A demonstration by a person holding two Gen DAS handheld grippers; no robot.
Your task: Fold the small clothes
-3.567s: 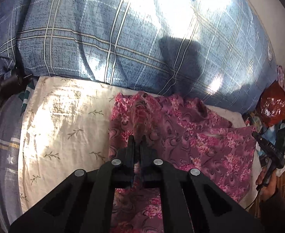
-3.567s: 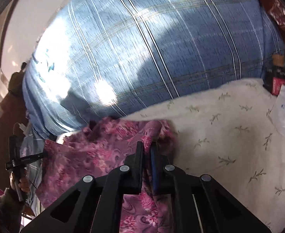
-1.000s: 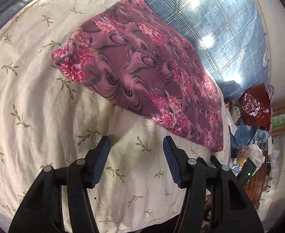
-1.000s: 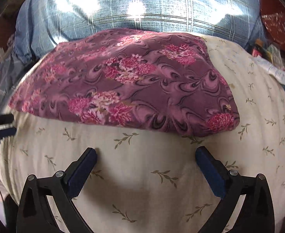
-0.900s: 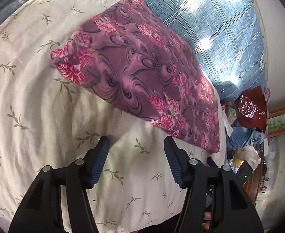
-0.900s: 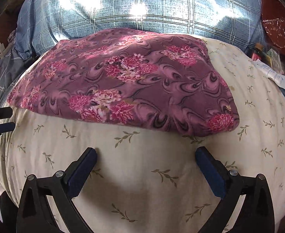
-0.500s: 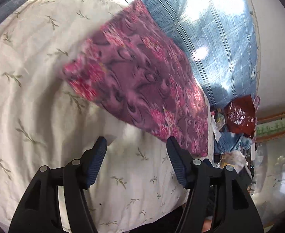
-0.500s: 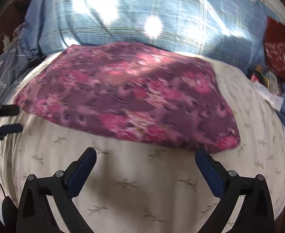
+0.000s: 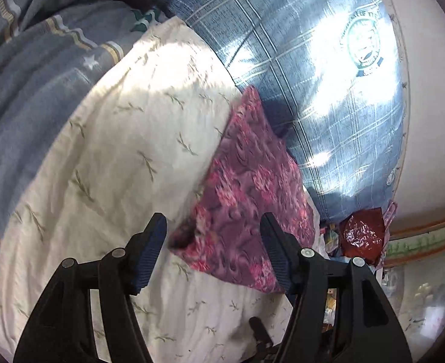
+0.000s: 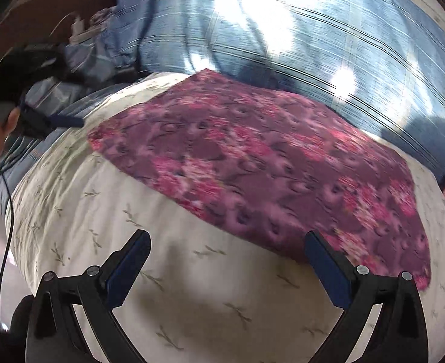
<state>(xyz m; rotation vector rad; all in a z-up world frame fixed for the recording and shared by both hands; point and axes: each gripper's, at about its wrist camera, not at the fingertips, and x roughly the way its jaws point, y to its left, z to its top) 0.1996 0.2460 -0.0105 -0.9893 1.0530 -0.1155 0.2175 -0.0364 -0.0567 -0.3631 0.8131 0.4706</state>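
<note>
I count one garment (image 10: 262, 163), a purple floral piece folded flat, and two grippers, neither holding anything. The garment lies on one cream sheet (image 10: 192, 275) printed with small leaf sprigs, and its far edge sits against one blue plaid quilt (image 10: 298, 30) that fills the top of both views. In the right wrist view the garment spans the middle of the frame from centre left to lower right; my right gripper (image 10: 227, 264) stands wide at the bottom of the frame, its right finger overlapping the near edge of the cloth in the picture, the left finger over bare sheet. This view is blurred, so I cannot tell whether that finger touches the fabric. In the left wrist view the garment (image 9: 249, 199) runs from centre down to lower right, and my left gripper (image 9: 213, 254) is spread open at the bottom with the garment's near corner showing between its two fingers, apart from both. One striped grey-blue blanket (image 9: 34, 75) lies at the upper left there, and one dark red crinkled bag (image 9: 361, 233) sits at the right edge beyond the garment.
</note>
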